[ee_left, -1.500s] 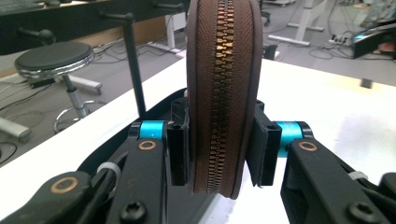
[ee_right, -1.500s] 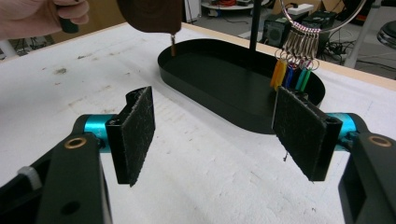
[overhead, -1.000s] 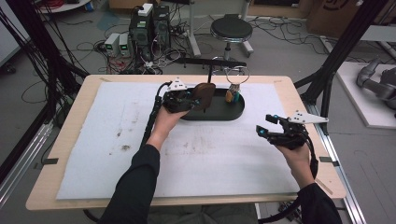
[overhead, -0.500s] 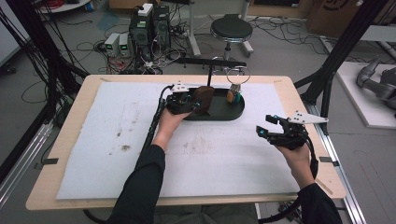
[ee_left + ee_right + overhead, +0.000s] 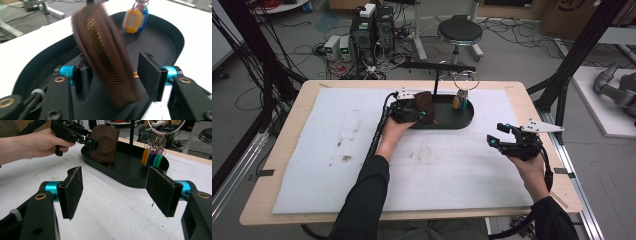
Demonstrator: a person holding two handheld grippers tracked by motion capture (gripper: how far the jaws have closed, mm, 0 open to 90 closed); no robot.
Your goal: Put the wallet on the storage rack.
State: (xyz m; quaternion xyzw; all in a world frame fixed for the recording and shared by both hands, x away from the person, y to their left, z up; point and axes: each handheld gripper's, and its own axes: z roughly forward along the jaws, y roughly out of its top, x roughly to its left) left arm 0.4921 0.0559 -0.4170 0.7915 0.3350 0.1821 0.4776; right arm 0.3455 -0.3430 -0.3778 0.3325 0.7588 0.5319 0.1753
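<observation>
A brown zipped round pouch (image 5: 107,57) stands on edge in the left end of the black oval tray (image 5: 165,45). My left gripper (image 5: 115,72) straddles it. Its jaws have just been opening, and the right pad (image 5: 150,72) stands apart from the pouch. From above, the pouch (image 5: 424,105) sits at the tip of the left gripper (image 5: 412,112), over the tray (image 5: 462,120). My right gripper (image 5: 499,135) hovers open and holds nothing at the table's right; between its pads (image 5: 160,190) I see the pouch (image 5: 103,143) and the left gripper (image 5: 87,138).
A ring of coloured key tags (image 5: 460,100) hangs from a black stand post (image 5: 435,85) that rises from the tray. A white mat (image 5: 337,150) with some stains covers the wooden table. Dark frame posts stand at both sides.
The left gripper has sunk a little with the pouch onto the tray, and its jaws have spread off the pouch. The right hand has kept still.
</observation>
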